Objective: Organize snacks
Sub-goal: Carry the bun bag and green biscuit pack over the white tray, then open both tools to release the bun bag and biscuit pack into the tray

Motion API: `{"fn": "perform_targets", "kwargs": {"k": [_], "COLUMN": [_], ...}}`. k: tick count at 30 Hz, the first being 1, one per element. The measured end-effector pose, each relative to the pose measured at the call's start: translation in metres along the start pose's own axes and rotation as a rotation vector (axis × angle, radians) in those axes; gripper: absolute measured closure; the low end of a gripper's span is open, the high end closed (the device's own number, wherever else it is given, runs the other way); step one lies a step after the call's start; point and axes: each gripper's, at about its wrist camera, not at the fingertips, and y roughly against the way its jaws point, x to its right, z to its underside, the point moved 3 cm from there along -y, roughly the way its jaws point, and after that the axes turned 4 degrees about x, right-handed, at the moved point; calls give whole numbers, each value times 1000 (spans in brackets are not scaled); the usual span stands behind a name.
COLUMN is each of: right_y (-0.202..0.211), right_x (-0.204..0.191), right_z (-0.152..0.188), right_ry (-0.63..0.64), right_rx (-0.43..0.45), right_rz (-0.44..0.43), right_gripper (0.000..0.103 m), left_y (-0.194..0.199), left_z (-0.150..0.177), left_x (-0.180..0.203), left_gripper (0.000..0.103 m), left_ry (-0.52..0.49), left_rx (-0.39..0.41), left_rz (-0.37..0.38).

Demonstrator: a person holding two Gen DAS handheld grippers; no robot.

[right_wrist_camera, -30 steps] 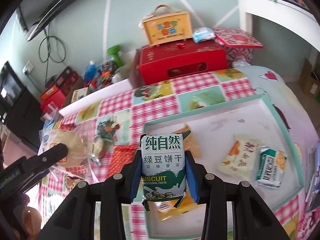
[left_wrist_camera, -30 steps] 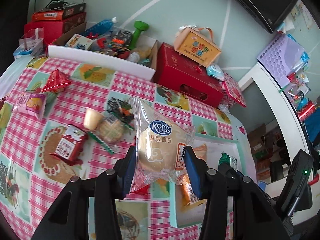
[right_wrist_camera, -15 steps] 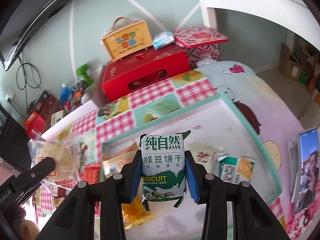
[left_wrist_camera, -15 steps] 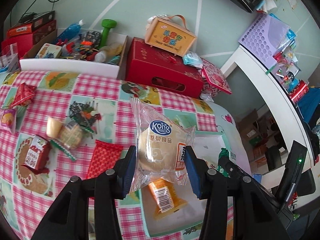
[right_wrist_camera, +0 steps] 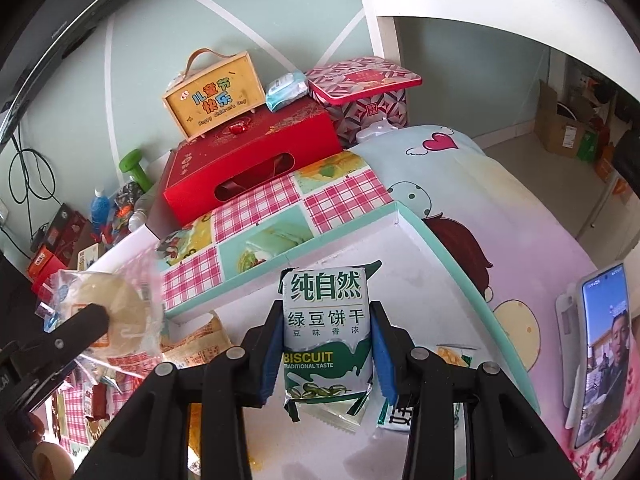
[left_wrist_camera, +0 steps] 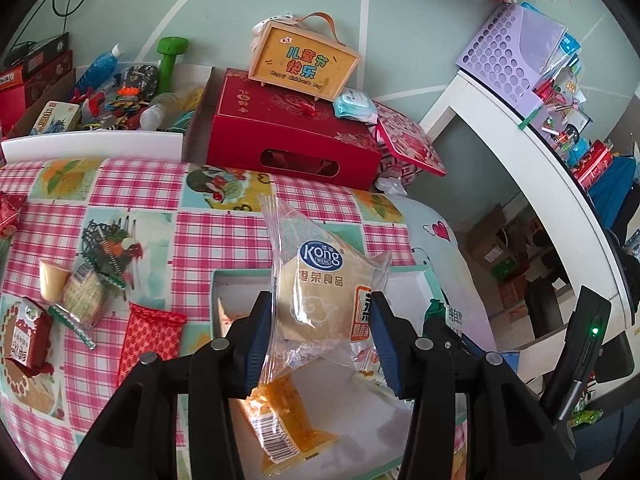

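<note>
I am pinching a clear-wrapped Kong pastry [left_wrist_camera: 320, 300] in my left gripper [left_wrist_camera: 320, 332], its blue pads pressing the wrapper from both sides, and I am holding it above the near left part of the white tray [left_wrist_camera: 404, 276]. My right gripper [right_wrist_camera: 326, 350] is clamping a green-and-white biscuit pack [right_wrist_camera: 325, 332] upright over the same tray, whose teal rim [right_wrist_camera: 448, 256] is running past on the right. Below the left gripper an orange packet [left_wrist_camera: 288, 420] is already lying in the tray, and under the right one I am seeing at least one more pack [right_wrist_camera: 454, 354] resting on the tray floor. Out on the checked tabletop [left_wrist_camera: 208, 232] several snacks are still waiting: a red packet [left_wrist_camera: 150, 340], a round biscuit in clear wrap [left_wrist_camera: 86, 296], a small jelly cup [left_wrist_camera: 52, 284] and a red-and-white carton [left_wrist_camera: 28, 334]. So I am judging the sorting as partly done, with these two in hand to drop and the loose ones left to collect.
</note>
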Motion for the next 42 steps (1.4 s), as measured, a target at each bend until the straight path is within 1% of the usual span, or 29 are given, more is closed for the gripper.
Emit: {"fn": "perform_targets", "kwargs": {"k": [3,10,27,38,41,42], "right_y": [-3,-13,-32,-44,-40,-39], "right_x": [1,7,19,24,23,23], "right_z": [-1,-1,-4,-3,-5,-5], "right_ry": [0,-14,-12,-14,-6,-8], "right_rx": [3,-4,4,-10,6,9], "right_rz": [8,21,69,67,69,67], "right_gripper": [61,61,60,60,60,60], "left_y": [-9,-27,-68,-89,-88,-87], "left_z": [-1,0,3,11,12,11], "left_x": [3,14,21,15,15,15], "left_gripper": [54,53,53,53,52,49], "left_ry": [-1,-50,-40,-15,-11,-11], "left_rx": [-8,-17,-29,-54,-49,-46], "left_rz": [3,6,-24,-59,-63,-68]}}
